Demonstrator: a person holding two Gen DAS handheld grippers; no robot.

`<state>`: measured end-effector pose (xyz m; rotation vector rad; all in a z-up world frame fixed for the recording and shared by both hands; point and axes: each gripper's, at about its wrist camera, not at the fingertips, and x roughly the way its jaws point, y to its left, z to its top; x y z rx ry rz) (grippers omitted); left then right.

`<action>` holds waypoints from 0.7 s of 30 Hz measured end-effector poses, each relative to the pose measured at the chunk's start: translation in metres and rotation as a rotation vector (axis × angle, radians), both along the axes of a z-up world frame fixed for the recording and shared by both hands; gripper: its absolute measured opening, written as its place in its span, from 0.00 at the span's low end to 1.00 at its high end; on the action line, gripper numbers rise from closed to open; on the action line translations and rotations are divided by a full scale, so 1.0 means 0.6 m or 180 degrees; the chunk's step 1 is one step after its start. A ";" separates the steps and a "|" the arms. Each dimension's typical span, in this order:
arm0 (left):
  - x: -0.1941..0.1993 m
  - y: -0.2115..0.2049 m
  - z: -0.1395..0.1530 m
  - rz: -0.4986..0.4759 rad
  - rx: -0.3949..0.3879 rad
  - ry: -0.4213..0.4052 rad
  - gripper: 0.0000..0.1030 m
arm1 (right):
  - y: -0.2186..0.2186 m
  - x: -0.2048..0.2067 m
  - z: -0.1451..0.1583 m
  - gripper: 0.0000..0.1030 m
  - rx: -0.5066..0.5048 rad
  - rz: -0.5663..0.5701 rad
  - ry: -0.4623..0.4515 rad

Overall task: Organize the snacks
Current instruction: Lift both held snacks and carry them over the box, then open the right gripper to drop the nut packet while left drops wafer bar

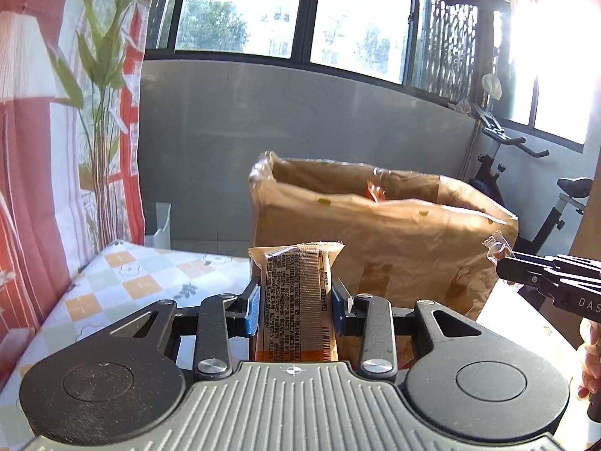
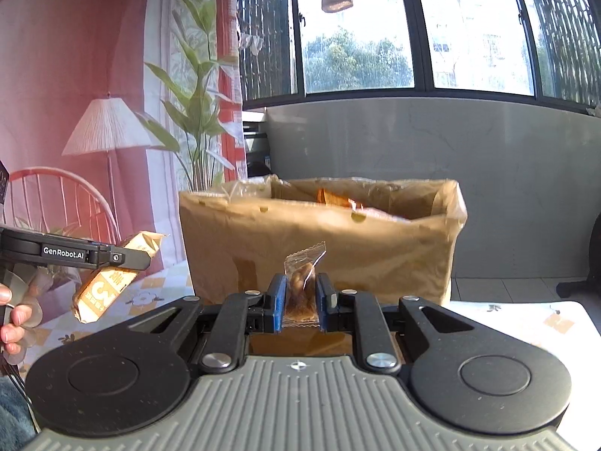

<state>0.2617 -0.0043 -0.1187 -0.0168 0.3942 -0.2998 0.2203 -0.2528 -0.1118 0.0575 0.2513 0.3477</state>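
My left gripper (image 1: 295, 306) is shut on a tan and orange snack bar (image 1: 296, 293), held upright in the air before a cardboard box (image 1: 383, 248). The bar also shows in the right wrist view (image 2: 112, 282), clamped by the left gripper (image 2: 139, 259). My right gripper (image 2: 300, 298) is shut on a small clear packet of brown nuts (image 2: 302, 285), held before the same box (image 2: 319, 248). In the left wrist view the right gripper (image 1: 501, 263) holds the small packet (image 1: 496, 248) at the box's right side. Orange wrappers (image 2: 334, 199) lie inside the box.
The box stands on a table with a checked floral cloth (image 1: 150, 282). A printed curtain (image 1: 56, 112) hangs at the left. An exercise bike (image 1: 526, 173) stands at the right, behind the box. A grey wall and windows lie beyond.
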 end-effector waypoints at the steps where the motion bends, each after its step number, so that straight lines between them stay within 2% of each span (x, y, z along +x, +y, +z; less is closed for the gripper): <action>1: 0.004 -0.002 0.013 -0.0018 -0.0005 -0.0063 0.37 | -0.004 0.004 0.013 0.18 0.0035 0.0004 -0.0059; 5: 0.038 -0.022 0.064 -0.0141 0.0007 -0.0288 0.37 | -0.015 0.039 0.062 0.18 0.0140 0.0065 -0.0211; 9: 0.094 -0.053 0.102 -0.0164 -0.0115 -0.0415 0.37 | -0.012 0.107 0.092 0.18 0.0249 0.0027 -0.0142; 12: 0.148 -0.082 0.112 -0.0093 -0.0225 -0.0355 0.37 | 0.010 0.162 0.099 0.18 0.0278 -0.0046 0.0009; 16: 0.205 -0.119 0.102 -0.0095 -0.0130 -0.0233 0.38 | 0.034 0.209 0.081 0.19 0.0227 -0.0229 0.0284; 18: 0.230 -0.127 0.089 -0.0126 -0.0143 -0.0094 0.41 | 0.042 0.224 0.069 0.19 0.0148 -0.0332 0.0422; 21: 0.241 -0.128 0.079 -0.0107 -0.0197 0.0015 0.51 | 0.040 0.227 0.059 0.24 0.0120 -0.0404 0.0492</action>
